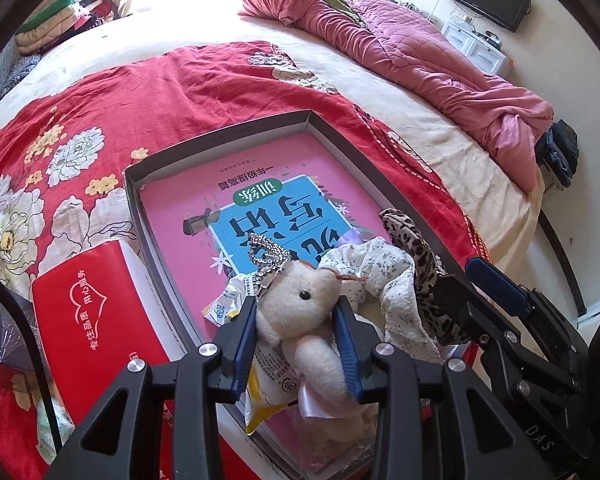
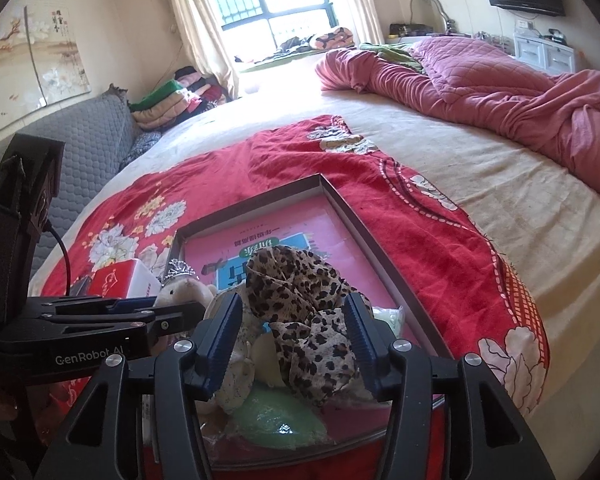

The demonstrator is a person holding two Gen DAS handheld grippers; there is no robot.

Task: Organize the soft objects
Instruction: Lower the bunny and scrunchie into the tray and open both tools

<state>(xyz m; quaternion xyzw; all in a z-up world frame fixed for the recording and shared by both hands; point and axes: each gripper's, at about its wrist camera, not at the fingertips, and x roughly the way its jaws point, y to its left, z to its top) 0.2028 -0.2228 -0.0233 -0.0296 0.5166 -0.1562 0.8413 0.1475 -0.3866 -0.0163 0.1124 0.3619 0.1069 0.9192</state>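
1. Left gripper clamped on a cream plush toy, at the near end of the shallow tray.
2. Right gripper spread open, leopard-print scarf loose between its jaws, pads not pressing, also at the tray's near end.
3. Floral white cloth bunched between toy and scarf, inside the tray.
4. Pink book flat on the tray floor.
5. Red tissue box just left of the tray, on a red floral blanket.

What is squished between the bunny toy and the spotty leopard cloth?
A white cloth with tiny flowers is bunched between the plush bunny and the leopard-print cloth. The left wrist view shows it best.
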